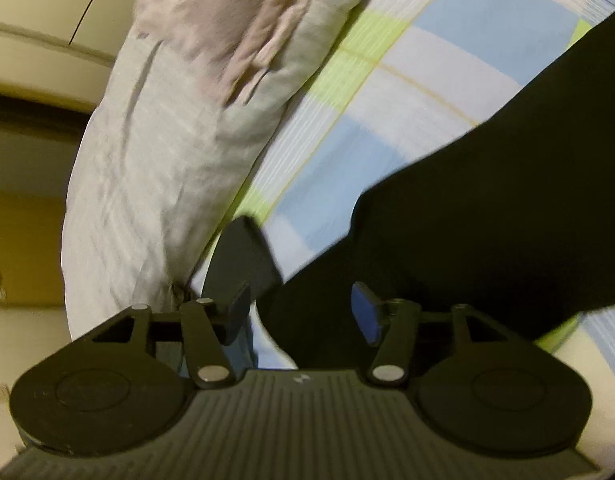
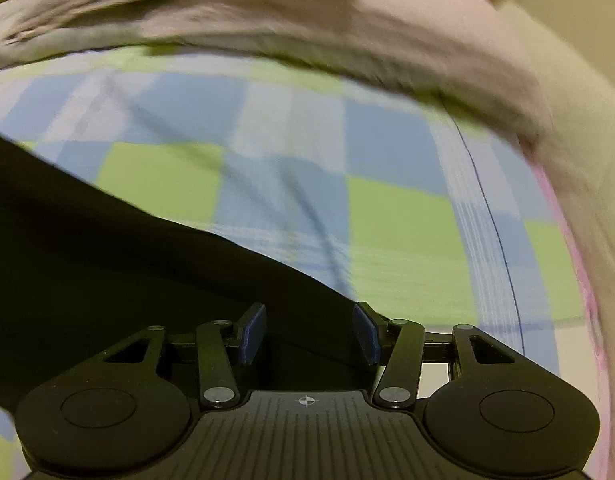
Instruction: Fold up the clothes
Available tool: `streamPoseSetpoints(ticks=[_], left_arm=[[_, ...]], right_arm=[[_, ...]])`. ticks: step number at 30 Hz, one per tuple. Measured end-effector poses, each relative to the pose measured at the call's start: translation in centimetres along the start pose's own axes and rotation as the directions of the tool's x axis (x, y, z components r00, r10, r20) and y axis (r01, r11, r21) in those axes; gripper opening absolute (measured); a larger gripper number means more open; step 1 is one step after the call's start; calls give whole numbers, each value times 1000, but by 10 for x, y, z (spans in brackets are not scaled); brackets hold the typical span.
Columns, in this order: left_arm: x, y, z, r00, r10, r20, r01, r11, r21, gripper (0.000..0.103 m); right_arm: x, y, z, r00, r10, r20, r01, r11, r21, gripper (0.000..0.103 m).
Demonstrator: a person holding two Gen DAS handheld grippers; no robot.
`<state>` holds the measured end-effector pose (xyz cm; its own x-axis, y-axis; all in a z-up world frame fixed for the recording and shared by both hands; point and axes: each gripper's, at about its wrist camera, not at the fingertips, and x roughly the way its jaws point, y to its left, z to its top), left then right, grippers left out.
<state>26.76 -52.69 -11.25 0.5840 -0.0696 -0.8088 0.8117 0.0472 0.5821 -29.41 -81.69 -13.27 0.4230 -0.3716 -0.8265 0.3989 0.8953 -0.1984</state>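
A black garment (image 1: pixel 507 200) lies spread on a bed sheet checked in blue, green and white (image 1: pixel 447 40). My left gripper (image 1: pixel 303 314) hangs over the garment's near corner, open, its blue pads apart and pressing on nothing. A dark flap (image 1: pixel 243 256) by its left finger is too blurred to identify. In the right wrist view the same black garment (image 2: pixel 87 240) fills the lower left. My right gripper (image 2: pixel 309 332) is open above the garment's edge, with only cloth showing below the gap.
A pale grey and pink quilt or pillow (image 1: pixel 167 140) is bunched along the far side of the sheet (image 2: pixel 267 120) and curves round its right side (image 2: pixel 347 20). A thin dark cord (image 2: pixel 315 220) trails across the checks. Cream wall and furniture (image 1: pixel 27 60) stand beyond the bed.
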Motion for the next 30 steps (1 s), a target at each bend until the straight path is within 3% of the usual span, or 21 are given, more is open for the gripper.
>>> streamPoseSetpoints(ticks=[4,7,9,12,15,17,19,20,24,28,30], left_arm=[[2,6,-45,1000,-26,-13,25,997,-79,56],[11,1,-78,996,-92,12,93,982,-166,58],[18,-11,-95,986,-156,67,165,972,-167,60],[29,-34,-116,958,-225,175,247,962,-115,63],[43,-56,-126,915,-279,291,311,948,-67,63],[54,-66,-128,897,-294,331,322,946,-32,62],[68,-63,-131,897,-298,327,325,945,-30,36],[75,-61,-132,896,-300,326,327,945,-29,7],[88,-3,-152,883,-287,372,344,934,-93,6],[116,69,-157,894,-213,394,321,917,-235,9],[129,97,-161,906,-163,390,302,895,-327,20]], right_arm=[[-21,58,4,994,102,39,-100,994,-42,52],[-32,106,3,986,165,30,-163,984,-65,52],[-34,140,2,981,192,11,-191,979,-70,52],[-35,192,5,978,207,-16,-207,975,-80,52],[-39,240,12,981,193,-34,-195,977,-84,52],[-42,271,16,981,184,-55,-187,980,-64,52],[-42,300,21,981,177,-75,-181,982,-51,52],[-43,315,24,981,174,-83,-178,983,-48,52],[-50,364,42,980,180,-86,-186,981,-63,52],[-51,397,61,979,193,-70,-201,970,-135,52],[-48,406,65,977,201,-75,-211,965,-153,52]])
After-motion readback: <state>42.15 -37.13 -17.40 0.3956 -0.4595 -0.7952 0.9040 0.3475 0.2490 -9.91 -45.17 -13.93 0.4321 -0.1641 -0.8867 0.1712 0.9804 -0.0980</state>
